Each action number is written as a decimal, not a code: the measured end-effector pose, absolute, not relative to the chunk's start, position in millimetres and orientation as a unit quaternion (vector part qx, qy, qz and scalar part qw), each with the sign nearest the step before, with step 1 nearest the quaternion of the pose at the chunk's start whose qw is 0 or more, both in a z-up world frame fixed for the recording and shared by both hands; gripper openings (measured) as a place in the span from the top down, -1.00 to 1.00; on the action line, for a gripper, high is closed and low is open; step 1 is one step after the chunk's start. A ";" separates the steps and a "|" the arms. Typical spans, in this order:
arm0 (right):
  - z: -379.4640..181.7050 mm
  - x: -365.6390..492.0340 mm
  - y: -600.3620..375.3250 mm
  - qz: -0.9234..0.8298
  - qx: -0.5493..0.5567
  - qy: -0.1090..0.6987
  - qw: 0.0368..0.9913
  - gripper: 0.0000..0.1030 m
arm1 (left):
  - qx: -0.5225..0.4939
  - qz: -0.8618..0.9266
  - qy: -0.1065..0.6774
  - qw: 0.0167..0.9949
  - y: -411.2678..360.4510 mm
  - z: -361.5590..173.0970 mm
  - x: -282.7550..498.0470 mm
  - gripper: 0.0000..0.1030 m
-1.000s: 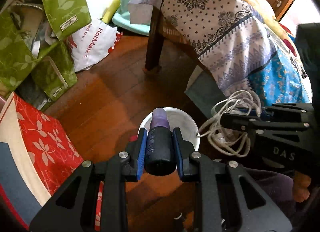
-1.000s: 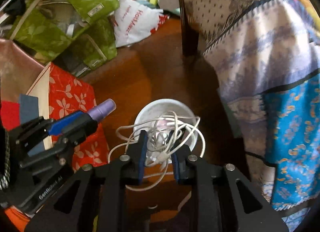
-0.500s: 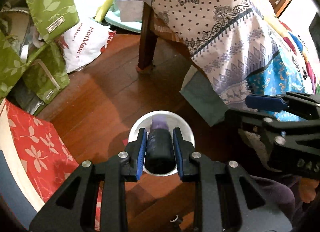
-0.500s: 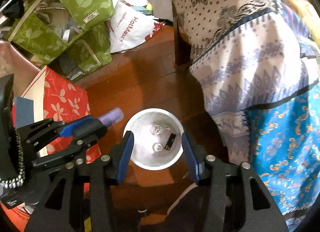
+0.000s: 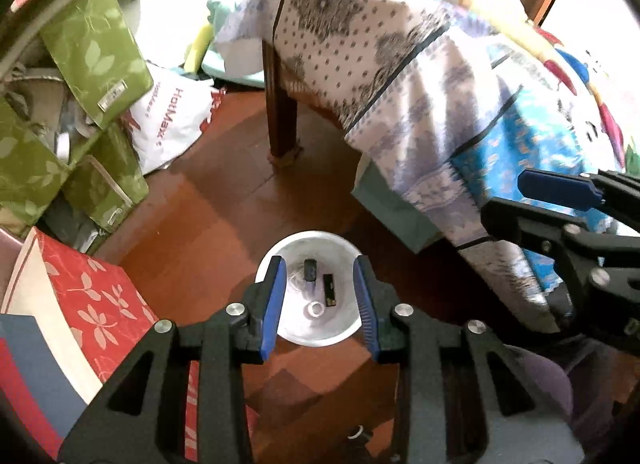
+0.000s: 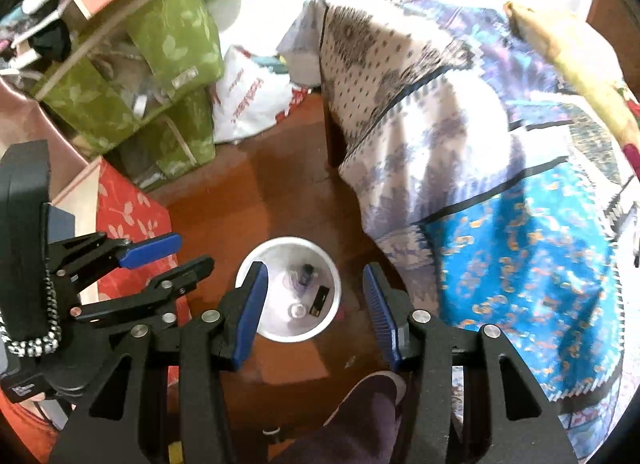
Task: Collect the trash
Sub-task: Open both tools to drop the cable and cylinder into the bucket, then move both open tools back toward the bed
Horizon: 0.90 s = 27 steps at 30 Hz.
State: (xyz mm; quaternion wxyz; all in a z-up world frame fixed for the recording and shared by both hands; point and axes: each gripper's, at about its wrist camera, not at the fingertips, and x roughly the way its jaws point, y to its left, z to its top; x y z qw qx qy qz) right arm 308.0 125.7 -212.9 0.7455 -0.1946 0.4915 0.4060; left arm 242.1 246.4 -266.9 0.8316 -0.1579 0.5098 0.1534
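The setting is a cluttered room with a glossy reddish-brown wooden floor, on which the round white plastic waste bin stands directly below and ahead of both grippers. Left gripper and right gripper are both spread apart and empty; the left sits more squarely over the bin. Inside lie a small dark cylindrical bottle, long axis pointing away from the grippers, a flat black rectangular chip and a white ring-shaped cap.

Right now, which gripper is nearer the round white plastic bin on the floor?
Left. The left gripper hovers open directly above the round white plastic bin; the right gripper, also open, hangs above it, offset toward the bed side.
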 end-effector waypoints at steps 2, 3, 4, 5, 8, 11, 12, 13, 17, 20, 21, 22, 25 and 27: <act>-200.6 307.0 116.4 0.407 -0.183 0.484 0.753 0.11 | -0.157 0.154 0.497 0.839 240.9 -250.3 237.3 0.34; -195.6 306.7 112.0 0.408 -0.177 0.481 0.756 0.11 | -0.154 0.156 0.490 0.844 237.5 -240.9 234.8 0.34; -188.8 306.2 106.3 0.408 -0.169 0.477 0.760 0.11 | -0.152 0.157 0.484 0.848 234.6 -232.4 233.5 0.34; -182.4 305.5 100.5 0.408 -0.162 0.472 0.764 0.11 | -0.151 0.157 0.477 0.852 231.8 -223.9 231.3 0.34; -162.0 303.2 81.7 0.406 -0.144 0.458 0.778 0.11 | -0.146 0.155 0.455 0.864 220.9 -197.0 224.4 0.34; -140.7 299.6 62.4 0.404 -0.129 0.437 0.793 0.11 | -0.135 0.151 0.432 0.879 204.9 -169.3 218.9 0.34; -133.8 298.4 56.6 0.402 -0.126 0.429 0.799 0.11 | -0.130 0.150 0.427 0.882 199.8 -162.5 218.3 0.34; -126.0 297.0 48.7 0.399 -0.124 0.420 0.806 0.11 | -0.125 0.148 0.420 0.887 193.4 -155.0 218.1 0.34; -97.2 290.2 16.9 0.389 -0.111 0.381 0.831 0.11 | -0.111 0.131 0.395 0.903 166.6 -126.5 218.6 0.34; -80.3 285.2 -7.7 0.378 -0.102 0.352 0.850 0.11 | -0.099 0.114 0.375 0.915 141.5 -105.6 222.5 0.34; -73.6 283.2 -18.2 0.372 -0.096 0.339 0.859 0.11 | -0.095 0.110 0.369 0.918 134.8 -100.9 223.3 0.34; -68.4 282.4 -27.9 0.368 -0.089 0.329 0.865 0.11 | -0.091 0.106 0.364 0.921 128.3 -96.1 224.8 0.33; -54.3 281.3 -54.6 0.351 -0.067 0.305 0.883 0.05 | -0.080 0.096 0.349 0.929 107.0 -83.1 230.7 0.31; -47.3 282.2 -72.1 0.338 -0.053 0.289 0.894 -0.06 | -0.079 0.082 0.342 0.933 93.8 -76.6 235.8 0.29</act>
